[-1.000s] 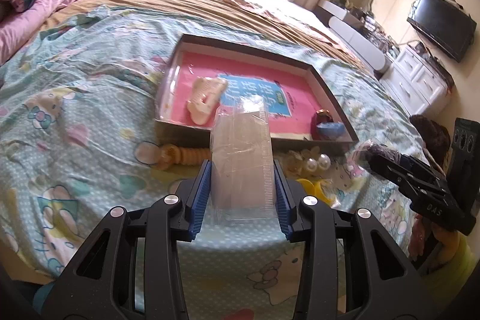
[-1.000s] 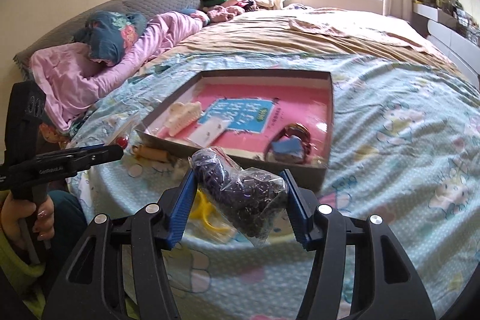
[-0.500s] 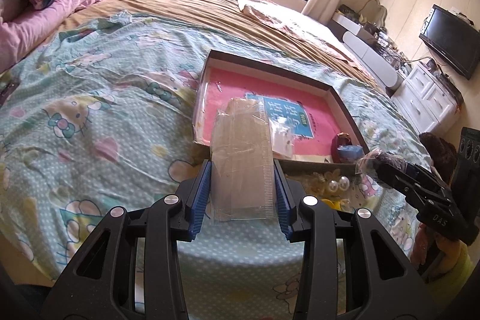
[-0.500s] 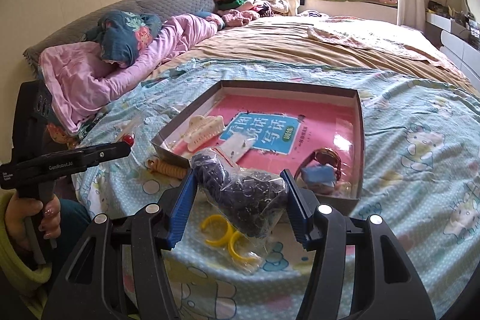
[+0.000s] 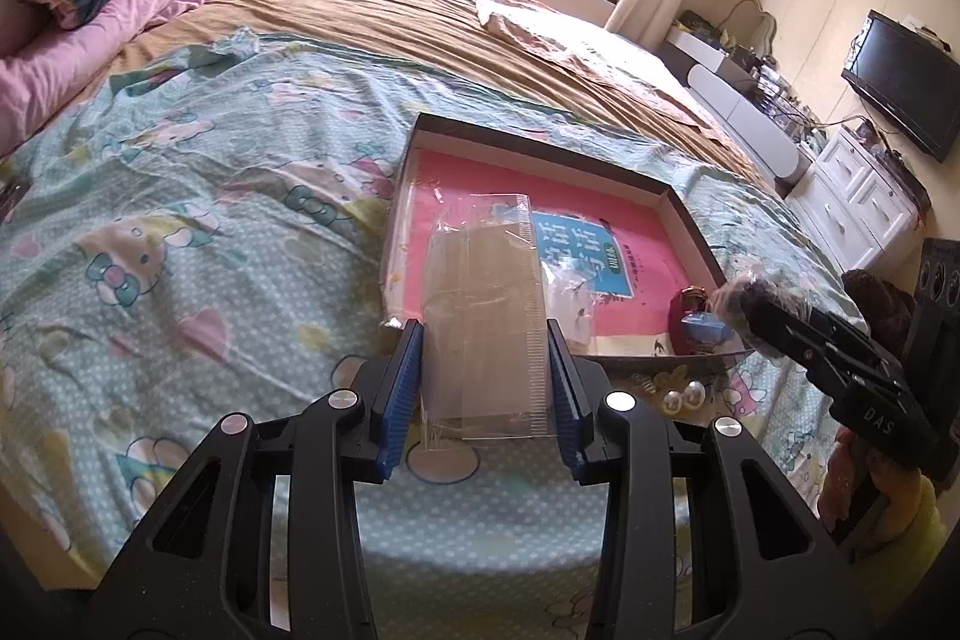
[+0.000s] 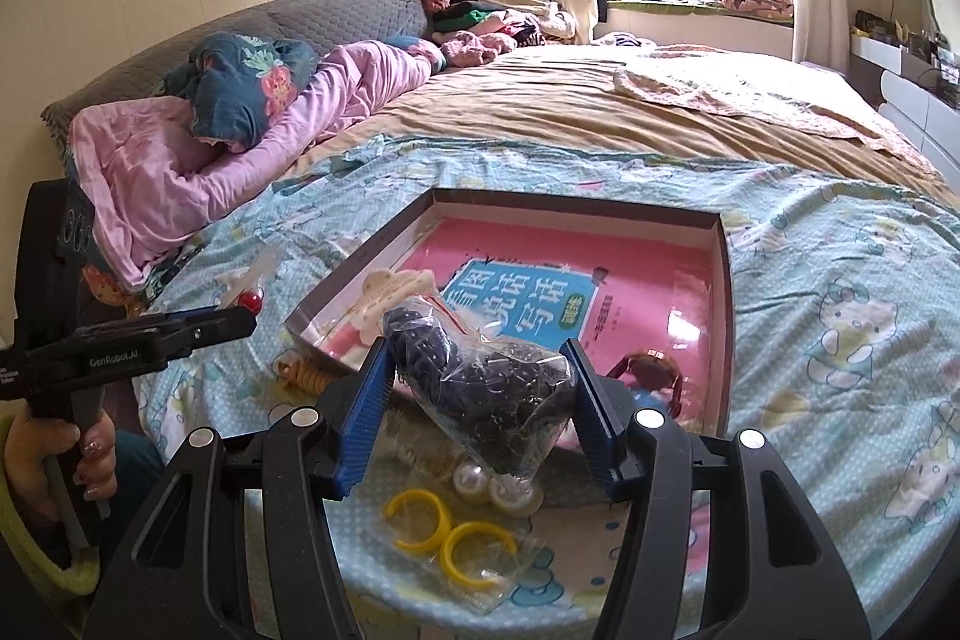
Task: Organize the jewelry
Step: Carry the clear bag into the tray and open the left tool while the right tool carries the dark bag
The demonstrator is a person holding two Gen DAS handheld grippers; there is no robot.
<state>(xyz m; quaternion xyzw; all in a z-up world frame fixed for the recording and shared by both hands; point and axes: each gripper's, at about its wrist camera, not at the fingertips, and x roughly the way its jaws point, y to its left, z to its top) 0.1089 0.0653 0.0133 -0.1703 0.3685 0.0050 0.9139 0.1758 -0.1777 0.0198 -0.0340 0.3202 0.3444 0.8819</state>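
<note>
Clear flat plastic packet (image 5: pixel 483 334) sits clamped in the left gripper (image 5: pixel 483 376) above the shallow brown cardboard tray (image 5: pixel 540 142); the right gripper (image 6: pixel 480 400) pinches a clear bag of dark beads (image 6: pixel 480 388) at the tray's near edge.
</note>
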